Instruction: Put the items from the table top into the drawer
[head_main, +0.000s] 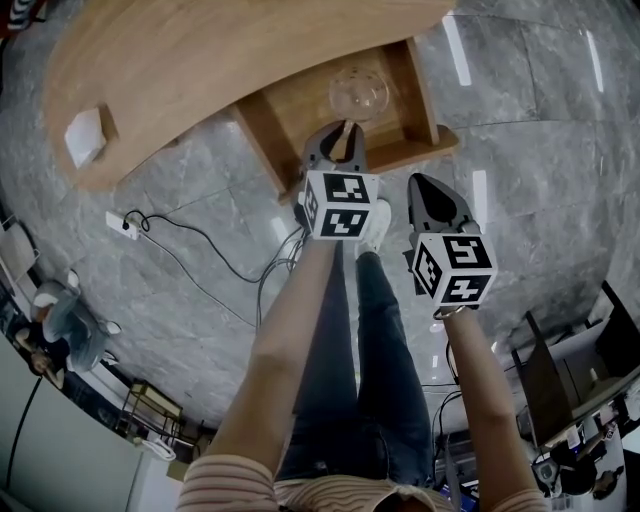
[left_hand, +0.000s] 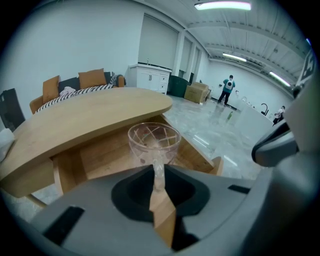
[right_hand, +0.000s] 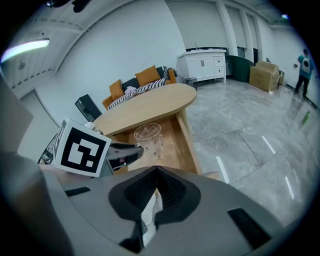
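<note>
Glass (left_hand: 154, 140) held over open drawer (head_main: 415, 85).
Stem is clamped by left gripper (left_hand: 157, 172); right gripper (right_hand: 156, 172) closed, empty. Glass could be cracked on drawer wall if lowered off-centre or released early.

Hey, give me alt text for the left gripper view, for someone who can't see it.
The left claw is shut on the stem of a clear stemmed glass, bowl upright, in front of an open wooden drawer under a curved wooden table top. A sofa stands behind.
</note>
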